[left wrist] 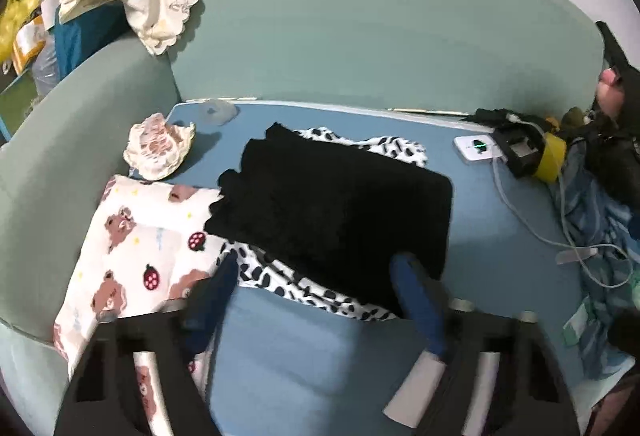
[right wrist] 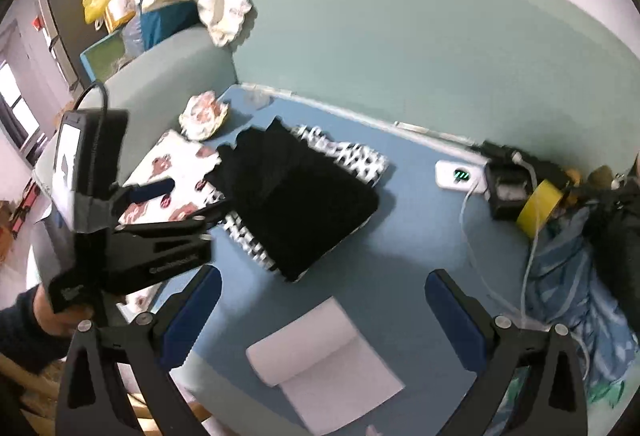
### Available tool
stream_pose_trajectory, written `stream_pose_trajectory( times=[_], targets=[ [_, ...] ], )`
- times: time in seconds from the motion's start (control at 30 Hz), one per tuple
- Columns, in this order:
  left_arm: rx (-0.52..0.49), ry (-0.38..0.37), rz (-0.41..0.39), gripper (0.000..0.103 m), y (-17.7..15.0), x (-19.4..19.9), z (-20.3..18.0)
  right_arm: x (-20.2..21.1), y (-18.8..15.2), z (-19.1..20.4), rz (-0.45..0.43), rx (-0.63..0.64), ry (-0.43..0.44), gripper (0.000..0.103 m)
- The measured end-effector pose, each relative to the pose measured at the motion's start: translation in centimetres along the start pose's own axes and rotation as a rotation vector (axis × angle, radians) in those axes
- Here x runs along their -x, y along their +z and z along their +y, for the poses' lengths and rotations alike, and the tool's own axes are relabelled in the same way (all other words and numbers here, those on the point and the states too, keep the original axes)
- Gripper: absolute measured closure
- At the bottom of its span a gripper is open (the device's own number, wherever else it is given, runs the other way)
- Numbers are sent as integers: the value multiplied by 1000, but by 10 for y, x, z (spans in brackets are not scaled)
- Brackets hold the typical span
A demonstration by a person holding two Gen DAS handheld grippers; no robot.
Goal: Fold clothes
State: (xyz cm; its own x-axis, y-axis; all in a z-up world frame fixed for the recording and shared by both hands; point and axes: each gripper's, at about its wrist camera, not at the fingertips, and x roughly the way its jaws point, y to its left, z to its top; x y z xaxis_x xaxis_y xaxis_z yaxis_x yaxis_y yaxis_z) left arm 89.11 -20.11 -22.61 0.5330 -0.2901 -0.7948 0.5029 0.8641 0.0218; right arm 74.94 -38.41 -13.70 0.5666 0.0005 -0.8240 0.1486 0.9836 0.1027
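Note:
A folded black garment [left wrist: 336,211] [right wrist: 296,203] lies on a black-and-white spotted garment [left wrist: 312,288] [right wrist: 352,155], both on the blue seat [left wrist: 280,356]. My left gripper [left wrist: 316,268] is open at the near edge of this stack. Its blue fingers [left wrist: 224,276] straddle the spotted cloth, and the right fingertip touches the black garment's corner. In the right wrist view the left gripper [right wrist: 200,195] reaches in from the left, held by a hand. My right gripper [right wrist: 326,296] hangs open above the seat with nothing between its fingers, short of the stack.
A bear-print cloth [left wrist: 132,248] lies left of the stack, a small crumpled one [left wrist: 160,147] behind it. A white paper roll [right wrist: 320,348] sits near my right gripper. A power bank [left wrist: 476,147], cables, yellow tape [left wrist: 552,159] and blue patterned fabric [left wrist: 592,220] fill the right side.

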Motion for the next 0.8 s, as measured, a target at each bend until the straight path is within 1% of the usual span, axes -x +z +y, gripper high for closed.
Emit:
stream_pose_trajectory(
  times=[0.07, 0.1, 0.17, 0.23, 0.3, 0.43, 0.47, 0.5, 0.53, 0.57, 0.6, 0.63, 0.7, 0.73, 0.8],
  targets=[
    [4, -8, 3, 94, 1, 0, 0, 0, 0, -5, -2, -5, -2, 0],
    [9, -16, 5, 100, 1, 0, 1, 0, 1, -8, -3, -7, -3, 0],
    [15, -33, -2, 102, 0, 2, 1, -2, 0, -11, 4, -13, -6, 0],
    [13, -42, -15, 103, 1, 5, 0, -4, -2, -11, 8, -20, 1, 0],
    [17, -52, -11, 103, 2, 5, -1, -5, -2, -9, 12, -11, 7, 0],
    [36, -46, -7, 103, 2, 3, 2, -5, -4, -4, 10, 20, 13, 0],
    [43, -40, -7, 102, 2, 3, 2, -4, -5, -3, 7, 23, 22, 0],
    [52, -33, -3, 98, 2, 2, 4, -4, -6, -2, 6, 26, 26, 0],
    [63, -26, 1, 81, 3, 1, 5, -4, -6, -1, 5, 29, 31, 0],
    [72, -19, 3, 45, 3, 1, 7, -4, -6, -1, 3, 31, 32, 0],
    [82, -12, 6, 25, 3, 1, 8, -4, -7, 0, 1, 33, 34, 0],
    [88, -10, -4, 13, 3, 2, 9, -4, -6, 0, -1, 28, 37, 0],
    [93, -13, -44, 13, 3, 9, 11, -5, -5, -1, -6, 16, 43, 0],
    [95, -13, -52, 13, 3, 11, 11, -4, -5, -2, -9, 9, 45, 0],
    [95, -8, -42, 13, 4, 10, 10, -4, -4, -3, -11, -1, 47, 0]
  ],
)
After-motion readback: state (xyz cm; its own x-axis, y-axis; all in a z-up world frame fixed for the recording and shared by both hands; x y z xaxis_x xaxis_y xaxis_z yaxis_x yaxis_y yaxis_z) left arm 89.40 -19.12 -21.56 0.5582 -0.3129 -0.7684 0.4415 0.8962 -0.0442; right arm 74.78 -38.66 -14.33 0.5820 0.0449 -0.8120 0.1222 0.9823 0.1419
